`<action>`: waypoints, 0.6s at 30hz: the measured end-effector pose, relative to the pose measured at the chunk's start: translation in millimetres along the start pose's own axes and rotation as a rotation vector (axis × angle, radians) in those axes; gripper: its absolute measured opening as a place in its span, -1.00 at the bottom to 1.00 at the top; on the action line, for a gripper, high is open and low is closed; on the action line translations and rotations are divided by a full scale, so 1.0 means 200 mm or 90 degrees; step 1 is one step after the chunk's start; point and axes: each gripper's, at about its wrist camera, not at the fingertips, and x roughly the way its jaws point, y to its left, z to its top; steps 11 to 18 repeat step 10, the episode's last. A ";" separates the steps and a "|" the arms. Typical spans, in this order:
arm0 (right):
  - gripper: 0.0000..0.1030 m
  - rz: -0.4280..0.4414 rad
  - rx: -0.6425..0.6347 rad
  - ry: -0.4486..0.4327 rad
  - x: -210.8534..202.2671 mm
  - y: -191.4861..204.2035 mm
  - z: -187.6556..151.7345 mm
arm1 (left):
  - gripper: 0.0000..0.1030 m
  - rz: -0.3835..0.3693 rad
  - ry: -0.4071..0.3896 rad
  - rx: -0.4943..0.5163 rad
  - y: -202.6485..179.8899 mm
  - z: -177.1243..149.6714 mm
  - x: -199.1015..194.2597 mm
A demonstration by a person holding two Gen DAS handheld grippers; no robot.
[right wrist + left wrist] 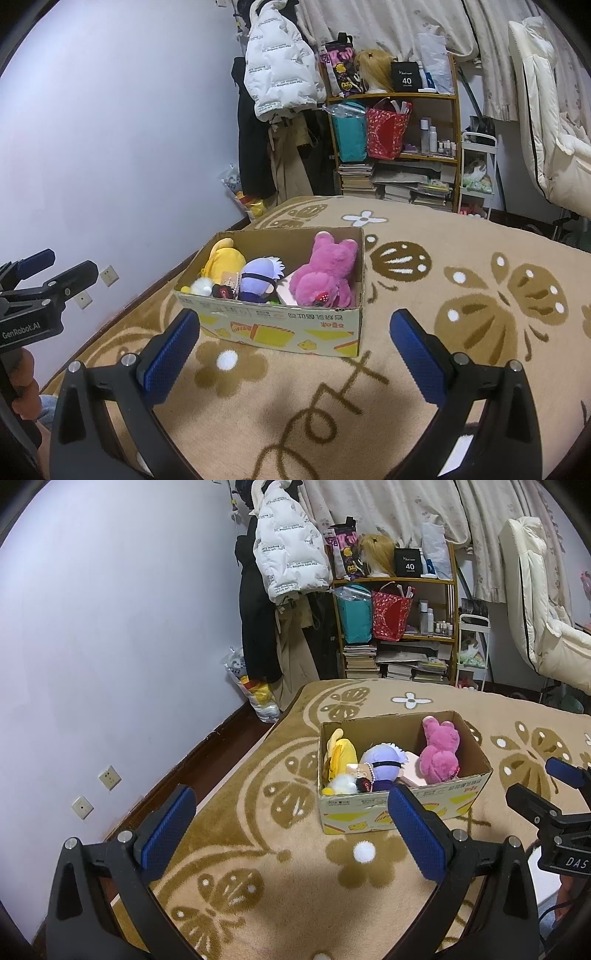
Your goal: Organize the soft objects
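I hold both grippers, left (291, 827) and right (295, 347), fingers released, before the cardboard box (280, 325) of plush toys (325, 277).

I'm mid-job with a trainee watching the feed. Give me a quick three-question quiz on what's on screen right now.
1. True or false: the pink plush lies outside the cardboard box.
2. Multiple choice: which toy sits at the box's left end in the right wrist view? A) the yellow plush B) the purple doll C) the pink plush
3. Fill in: the left gripper and right gripper both have their jaws ____ and hold nothing.

Key: 1 false, it lies inside the box; 2 A; 3 open.
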 end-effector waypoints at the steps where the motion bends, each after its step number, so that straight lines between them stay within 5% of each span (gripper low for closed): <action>1: 1.00 -0.001 0.000 -0.001 0.00 0.00 0.00 | 0.99 0.000 0.001 0.000 0.00 0.00 0.00; 18: 1.00 -0.004 0.000 0.001 0.00 -0.01 -0.01 | 0.99 0.003 0.004 0.004 -0.04 -0.01 0.00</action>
